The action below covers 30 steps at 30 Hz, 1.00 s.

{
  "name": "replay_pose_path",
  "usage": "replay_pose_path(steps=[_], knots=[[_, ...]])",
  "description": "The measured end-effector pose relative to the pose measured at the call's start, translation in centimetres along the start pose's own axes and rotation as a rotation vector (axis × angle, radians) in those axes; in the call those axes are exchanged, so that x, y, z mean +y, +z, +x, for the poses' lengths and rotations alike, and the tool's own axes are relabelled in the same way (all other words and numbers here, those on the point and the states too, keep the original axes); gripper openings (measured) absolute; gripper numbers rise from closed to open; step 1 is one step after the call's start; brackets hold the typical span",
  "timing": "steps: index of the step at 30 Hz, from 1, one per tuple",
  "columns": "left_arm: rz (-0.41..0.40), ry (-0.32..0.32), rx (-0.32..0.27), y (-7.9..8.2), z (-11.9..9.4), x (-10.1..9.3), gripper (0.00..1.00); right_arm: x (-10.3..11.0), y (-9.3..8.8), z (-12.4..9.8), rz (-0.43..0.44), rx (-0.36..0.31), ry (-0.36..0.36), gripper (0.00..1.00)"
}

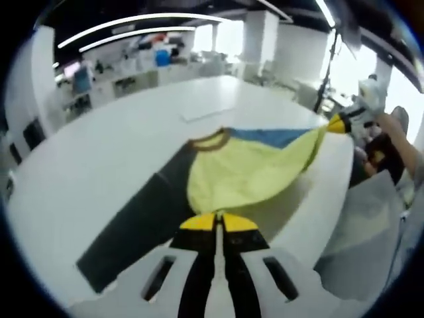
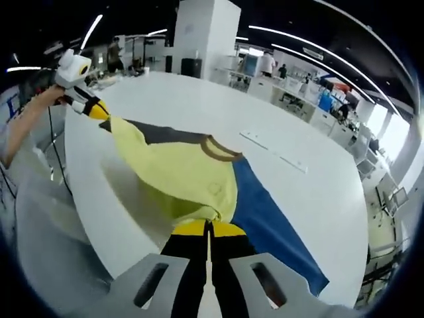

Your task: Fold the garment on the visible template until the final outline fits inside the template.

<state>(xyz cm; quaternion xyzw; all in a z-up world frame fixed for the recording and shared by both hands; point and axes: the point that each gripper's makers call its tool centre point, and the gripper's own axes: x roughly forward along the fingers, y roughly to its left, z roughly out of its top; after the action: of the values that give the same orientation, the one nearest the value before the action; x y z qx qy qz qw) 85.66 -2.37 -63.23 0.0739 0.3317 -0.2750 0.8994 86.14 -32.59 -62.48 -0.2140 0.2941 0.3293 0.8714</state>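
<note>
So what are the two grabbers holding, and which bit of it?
Both hold the garment. The left gripper and the right gripper each pinch the edge of its yellow part, lifting it off the table.

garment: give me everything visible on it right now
The garment is a thin, soft-looking shirt: yellow body, brown ribbed collar, one blue sleeve, one dark sleeve, both lying flat on the white table. The yellow part is lifted off the table, stretched between the left gripper and the right gripper, each shut on an edge of it. No template outline can be made out.
</note>
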Motion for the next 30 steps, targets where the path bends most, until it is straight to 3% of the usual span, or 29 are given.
replay_pose_path(steps=[6,16,25,30], knots=[[0.045,0.006,-0.030,1.2,-2.1,-0.9,0.00,0.0,1.1,-2.1,-0.030,-0.029,-0.014,0.01],[0.107,0.025,-0.038,1.7,-5.4,-1.5,0.00,1.1,1.3,-4.7,-0.065,-0.043,-0.022,0.01],[0.136,0.011,-0.007,0.1,-6.7,-2.7,0.00,2.7,-0.1,-6.5,-0.070,-0.026,-0.002,0.01],[0.135,-0.018,0.039,-1.9,-6.9,-3.9,0.00,3.9,-1.7,-6.8,-0.058,0.007,0.021,0.01]])
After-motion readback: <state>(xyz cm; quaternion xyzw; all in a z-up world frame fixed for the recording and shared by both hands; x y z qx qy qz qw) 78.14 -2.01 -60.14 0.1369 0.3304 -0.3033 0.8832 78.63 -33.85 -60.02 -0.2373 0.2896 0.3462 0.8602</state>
